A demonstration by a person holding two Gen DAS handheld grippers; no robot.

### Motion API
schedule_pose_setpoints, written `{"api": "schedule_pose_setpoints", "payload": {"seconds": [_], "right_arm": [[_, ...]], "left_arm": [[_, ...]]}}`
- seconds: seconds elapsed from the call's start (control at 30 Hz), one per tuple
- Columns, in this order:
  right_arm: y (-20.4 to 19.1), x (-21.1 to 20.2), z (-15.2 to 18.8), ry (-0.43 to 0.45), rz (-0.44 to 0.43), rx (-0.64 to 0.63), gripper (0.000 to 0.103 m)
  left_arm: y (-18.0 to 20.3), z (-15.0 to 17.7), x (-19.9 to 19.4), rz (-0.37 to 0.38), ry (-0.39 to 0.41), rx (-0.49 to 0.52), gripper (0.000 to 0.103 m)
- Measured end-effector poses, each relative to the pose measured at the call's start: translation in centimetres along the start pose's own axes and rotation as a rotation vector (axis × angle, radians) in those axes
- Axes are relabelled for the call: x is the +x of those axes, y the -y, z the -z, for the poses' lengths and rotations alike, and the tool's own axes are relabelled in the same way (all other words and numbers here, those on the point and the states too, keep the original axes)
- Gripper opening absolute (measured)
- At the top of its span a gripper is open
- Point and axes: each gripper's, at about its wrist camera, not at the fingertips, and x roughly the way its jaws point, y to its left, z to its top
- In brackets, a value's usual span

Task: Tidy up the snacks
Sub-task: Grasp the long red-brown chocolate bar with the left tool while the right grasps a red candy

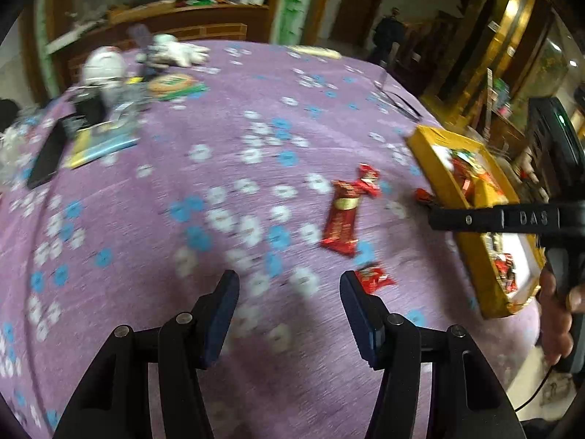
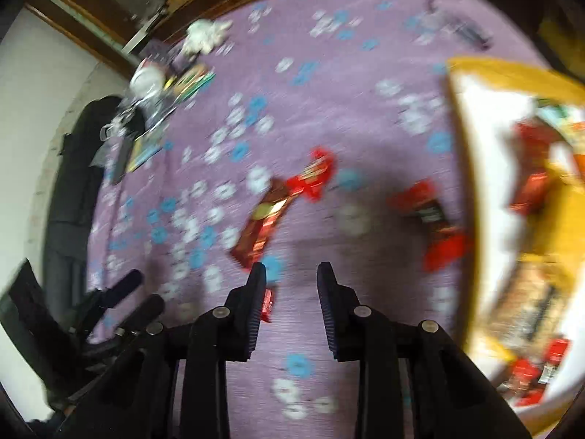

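Note:
Red snack packets lie on the purple flowered tablecloth. A long red bar lies ahead of my left gripper, which is open and empty. A small red packet lies by its right finger. A yellow divided tray holding several snacks stands at the right. My right gripper is open and empty above the cloth; the long red bar lies just ahead to its left, another red packet to its right beside the tray. A small red packet shows behind its left finger.
At the far left of the table lie a phone, a blue-yellow booklet, a white helmet-like object, white cloth and a round green-topped tin. Wooden furniture stands behind. The right hand-held device reaches over the tray.

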Motion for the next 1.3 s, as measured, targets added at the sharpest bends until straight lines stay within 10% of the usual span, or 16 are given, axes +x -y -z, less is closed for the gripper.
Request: {"api": "schedule_pose_setpoints", "payload": {"seconds": [0.27,0.6,0.7,1.3], "right_arm": [[3.5,-1.4,3.1,0.017,0.003,0.091,0.028],[4.0,-4.1,2.8,0.053,0.028,-0.039,0.028],[3.6,-3.8,1.4,0.039,0.039,-0.107,0.028],[1.2,5.1,-4.3,-0.136,0.287,-0.340,0.035]], "left_arm": [[3.8,-5.0,5.6,0.045,-0.068,0.118,0.060],[6.5,-5.0,10.0,-0.107,-0.080,0.253,0.047],[6.2,-4.8,9.5,-0.118,-0.071,0.236,0.026],[2.5,0.6,5.4,-0.155,-0.091,0.082,0.026]]}}
